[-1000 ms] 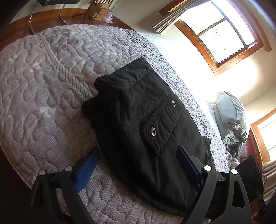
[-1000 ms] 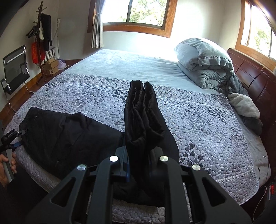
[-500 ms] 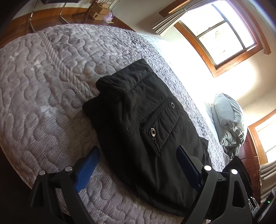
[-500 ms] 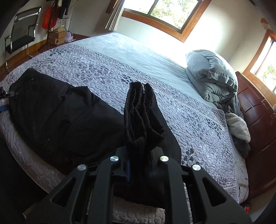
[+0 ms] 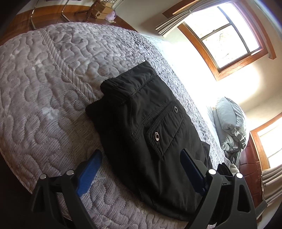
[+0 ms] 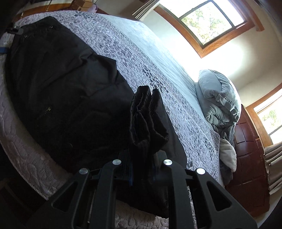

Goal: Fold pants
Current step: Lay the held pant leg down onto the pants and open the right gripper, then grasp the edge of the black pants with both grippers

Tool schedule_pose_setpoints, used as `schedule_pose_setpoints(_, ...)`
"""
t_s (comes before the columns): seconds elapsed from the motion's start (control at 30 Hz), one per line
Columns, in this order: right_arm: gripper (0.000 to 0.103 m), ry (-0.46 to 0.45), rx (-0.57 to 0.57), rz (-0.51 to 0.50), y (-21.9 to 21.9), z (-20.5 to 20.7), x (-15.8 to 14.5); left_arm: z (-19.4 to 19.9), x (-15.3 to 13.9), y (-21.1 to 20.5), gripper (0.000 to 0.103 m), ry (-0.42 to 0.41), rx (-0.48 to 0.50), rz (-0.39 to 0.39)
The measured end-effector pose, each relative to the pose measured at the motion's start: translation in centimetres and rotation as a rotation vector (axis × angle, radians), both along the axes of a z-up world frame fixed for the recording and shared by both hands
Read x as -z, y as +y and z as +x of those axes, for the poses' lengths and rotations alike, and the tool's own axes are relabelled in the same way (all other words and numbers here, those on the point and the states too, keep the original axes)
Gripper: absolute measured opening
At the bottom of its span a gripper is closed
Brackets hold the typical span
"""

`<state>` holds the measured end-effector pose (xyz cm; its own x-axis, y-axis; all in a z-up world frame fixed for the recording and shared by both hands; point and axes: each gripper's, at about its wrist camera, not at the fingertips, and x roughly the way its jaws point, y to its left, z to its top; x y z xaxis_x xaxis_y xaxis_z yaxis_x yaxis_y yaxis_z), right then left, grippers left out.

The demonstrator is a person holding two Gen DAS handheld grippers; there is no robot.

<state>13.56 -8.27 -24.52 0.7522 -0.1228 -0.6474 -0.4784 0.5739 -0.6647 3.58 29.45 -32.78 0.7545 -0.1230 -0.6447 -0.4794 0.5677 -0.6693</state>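
Observation:
Black pants (image 5: pixel 149 133) lie on a grey quilted bed (image 5: pixel 44 98), waistband and snap pocket flap facing up in the left wrist view. My left gripper (image 5: pixel 141 169) is open, its blue fingers standing either side of the pants' near edge without pressing on them. In the right wrist view the pants (image 6: pixel 58 84) stretch away to the upper left. My right gripper (image 6: pixel 141 165) is shut on the bunched leg cuffs (image 6: pixel 146 112), which stand up between its fingers. The left gripper (image 6: pixel 16 30) shows small at the far end.
A bundled grey duvet (image 6: pixel 218 98) and a white blanket (image 6: pixel 227 153) lie by the dark wooden headboard (image 6: pixel 250 158). Two wood-framed windows (image 6: pixel 208 19) are bright. Cardboard boxes (image 5: pixel 101 11) and chair legs stand on the floor beyond the bed.
My right gripper has sunk toward the bed and rolled, carrying the cuffs, so the pants now fill the left of its view. The left gripper has stayed put and open.

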Motion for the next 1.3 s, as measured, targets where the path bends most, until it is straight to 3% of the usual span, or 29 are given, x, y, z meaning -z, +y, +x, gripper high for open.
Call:
schedule_pose_setpoints(0.33, 0.014, -0.054, -0.088, -0.192, 2.7, -2.2, 7.0, -0.4, 0.1, 0.5, 0.091, -0.008, 0.000, -0.018)
schedule_pose_setpoints(0.47, 0.017, -0.047, -0.089, -0.202, 2.9, -2.2, 8.0, -0.5, 0.1, 0.5, 0.091, -0.010, 0.004, -0.018)
schedule_pose_setpoints(0.57, 0.029, -0.043, -0.095, -0.195, 2.8, -2.2, 7.6, -0.6, 0.2, 0.6, 0.091, -0.011, 0.007, -0.023)
schedule_pose_setpoints(0.63, 0.041, -0.048, -0.116, -0.183, 2.9, -2.6, 6.8, -0.6, 0.3, 0.7, 0.091, -0.012, 0.008, -0.026)
schedule_pose_setpoints(0.7, 0.063, -0.057, -0.152, -0.151, 3.1, -3.3, 5.3, -0.6, 0.3, 0.9, 0.091, -0.013, 0.008, -0.030)
schedule_pose_setpoints(0.73, 0.063, -0.049, -0.168, -0.124, 3.4, -3.7, 4.5, -0.7, 0.4, 0.9, 0.091, -0.014, 0.008, -0.032)
schedule_pose_setpoints(0.83, 0.062, 0.085, -0.166, 0.093, 2.8, -3.6, 0.1, -0.8, 0.5, 1.0, 0.091, -0.013, 0.008, -0.038)
schedule_pose_setpoints(0.9, 0.052, 0.186, -0.102, 0.325, 0.8, -2.0, -3.5, -0.9, 0.6, 1.0, 0.091, -0.013, 0.009, -0.039)
schedule_pose_setpoints(0.97, 0.046, 0.221, 0.009, 0.476, -1.8, 0.7, -5.9, -1.0, 0.6, 1.1, 0.091, -0.015, 0.010, -0.038)
schedule_pose_setpoints(1.1, 0.036, 0.318, 0.206, 0.448, -4.8, 5.9, -3.1, -1.0, 0.8, 1.3, 0.092, -0.013, 0.011, -0.051)
schedule_pose_setpoints(1.23, 0.035, 0.435, 0.188, 0.430, -3.9, 5.8, 0.7, -0.9, 0.8, 1.3, 0.093, -0.016, 0.013, -0.057)
schedule_pose_setpoints(1.27, 0.025, 0.462, 0.176, 0.415, -3.0, 5.1, 1.6, -0.9, 0.8, 1.3, 0.093, -0.016, 0.012, -0.059)
schedule_pose_setpoints(1.3, 0.024, 0.496, 0.172, 0.401, -2.6, 5.0, 2.2, -0.9, 0.9, 1.4, 0.093, -0.014, 0.010, -0.063)
